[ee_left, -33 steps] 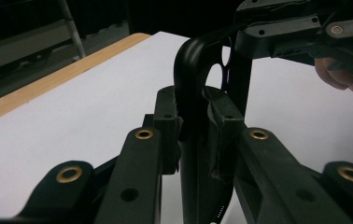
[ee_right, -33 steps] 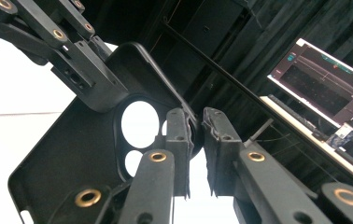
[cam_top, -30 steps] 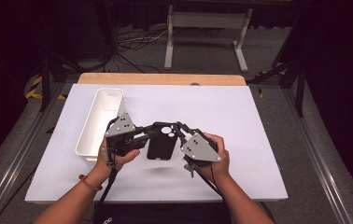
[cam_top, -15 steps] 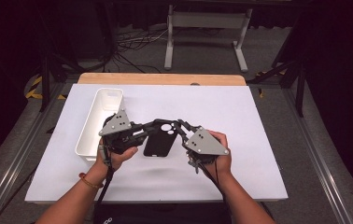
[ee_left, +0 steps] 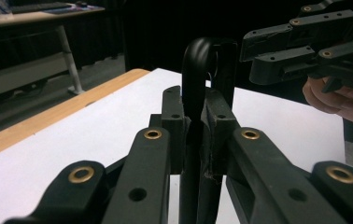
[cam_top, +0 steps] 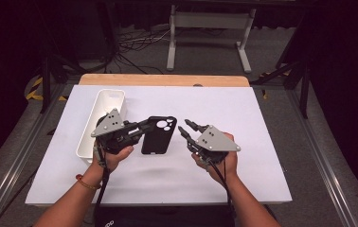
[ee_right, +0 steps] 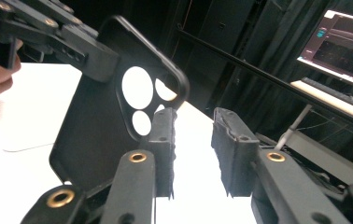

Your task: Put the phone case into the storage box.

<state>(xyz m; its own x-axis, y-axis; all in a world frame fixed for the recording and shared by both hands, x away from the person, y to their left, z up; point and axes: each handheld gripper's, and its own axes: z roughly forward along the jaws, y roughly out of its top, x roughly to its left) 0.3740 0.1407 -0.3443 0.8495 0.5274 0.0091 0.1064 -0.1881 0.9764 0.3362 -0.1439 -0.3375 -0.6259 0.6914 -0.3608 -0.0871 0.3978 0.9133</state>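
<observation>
The black, thin-walled phone case with round camera cut-outs (cam_top: 157, 135) hangs just above the white table (cam_top: 262, 142), to the right of the long white plastic tray (cam_top: 102, 124), pinched at its left long edge by the left gripper (cam_top: 139, 130), whose jaws are clamped tight on the wall of the case. The right gripper (cam_top: 186, 127) sits just beside the case's right side with nothing between its jaws, which have just been opening and now stand partly apart. The case looks light and flexible (probably a soft, slightly grippy plastic), so it should bend rather than break; a rim or a corner seems the surest hold, since the flat back offers little to pinch. In the high view its long axis runs away from the person, the camera end pointing toward the far edge of the table.
</observation>
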